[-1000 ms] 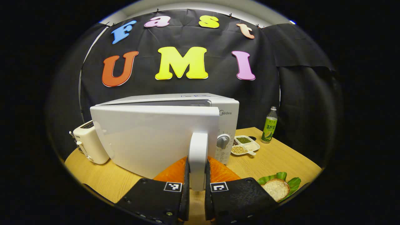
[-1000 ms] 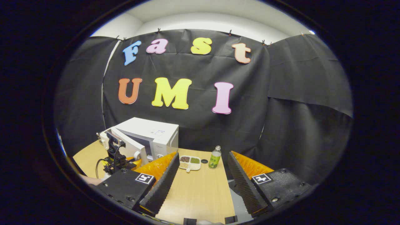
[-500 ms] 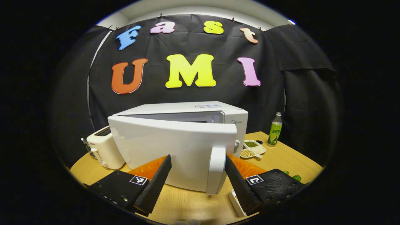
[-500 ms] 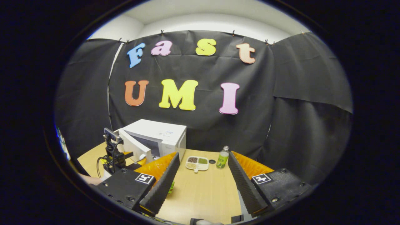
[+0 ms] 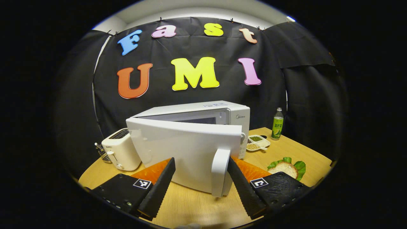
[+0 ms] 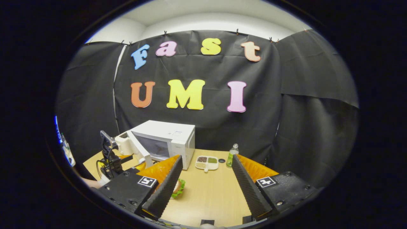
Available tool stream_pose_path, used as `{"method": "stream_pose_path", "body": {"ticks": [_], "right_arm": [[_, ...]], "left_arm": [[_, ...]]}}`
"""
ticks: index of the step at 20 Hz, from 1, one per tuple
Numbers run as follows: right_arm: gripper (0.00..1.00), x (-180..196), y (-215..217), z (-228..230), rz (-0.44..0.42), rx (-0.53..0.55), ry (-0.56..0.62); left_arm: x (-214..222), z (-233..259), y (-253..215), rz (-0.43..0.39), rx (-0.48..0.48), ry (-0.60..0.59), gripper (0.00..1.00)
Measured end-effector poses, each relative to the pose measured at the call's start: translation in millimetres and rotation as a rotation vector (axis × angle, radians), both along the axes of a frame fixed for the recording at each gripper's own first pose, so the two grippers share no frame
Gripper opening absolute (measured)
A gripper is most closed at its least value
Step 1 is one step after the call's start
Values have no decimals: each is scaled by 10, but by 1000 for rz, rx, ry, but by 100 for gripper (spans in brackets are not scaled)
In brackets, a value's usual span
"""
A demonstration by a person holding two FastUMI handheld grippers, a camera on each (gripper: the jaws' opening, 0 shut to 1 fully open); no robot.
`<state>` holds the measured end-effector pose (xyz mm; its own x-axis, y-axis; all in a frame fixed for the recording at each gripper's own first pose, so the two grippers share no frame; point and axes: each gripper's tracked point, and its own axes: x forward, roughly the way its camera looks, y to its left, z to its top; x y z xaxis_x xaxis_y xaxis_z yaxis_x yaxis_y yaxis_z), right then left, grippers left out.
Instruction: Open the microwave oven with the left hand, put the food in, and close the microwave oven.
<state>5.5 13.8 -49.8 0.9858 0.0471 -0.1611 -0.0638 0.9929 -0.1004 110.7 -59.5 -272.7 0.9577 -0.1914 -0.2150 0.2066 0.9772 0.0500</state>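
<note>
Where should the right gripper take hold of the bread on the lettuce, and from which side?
Probably grip the bread across its rounded sides, coming down from above with the right gripper open wide. It lies flat on the lettuce on the table, with bare wood around it, so a top approach looks clear. Its firmness can't be judged.

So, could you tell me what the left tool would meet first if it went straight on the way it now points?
Probably the white microwave door: the open left tool faces its front panel, with the white door handle just inside the right-hand finger. Depth is unclear.
</note>
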Motion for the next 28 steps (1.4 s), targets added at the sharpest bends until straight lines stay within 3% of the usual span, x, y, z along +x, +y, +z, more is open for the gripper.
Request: {"method": "stream_pose_path", "body": {"ticks": [6,12,18,23,27,28], "right_arm": [[99,-58,208,-172,44,13,14],[99,-55,311,-431,64,21,45],[99,69,327,-770,79,14,102],[99,309,384,-1224,116,30,179],[99,574,446,-1756,163,101,297],[93,646,470,-1904,180,121,335]], "left_arm": [[-518,-38,575,70,36,25,96],[-934,-144,1461,235,78,80,96],[-1150,-170,2148,335,126,116,97],[-1358,-45,2608,441,115,101,96],[-1474,143,2735,491,115,82,97],[-1500,207,2704,496,95,75,97]]}}
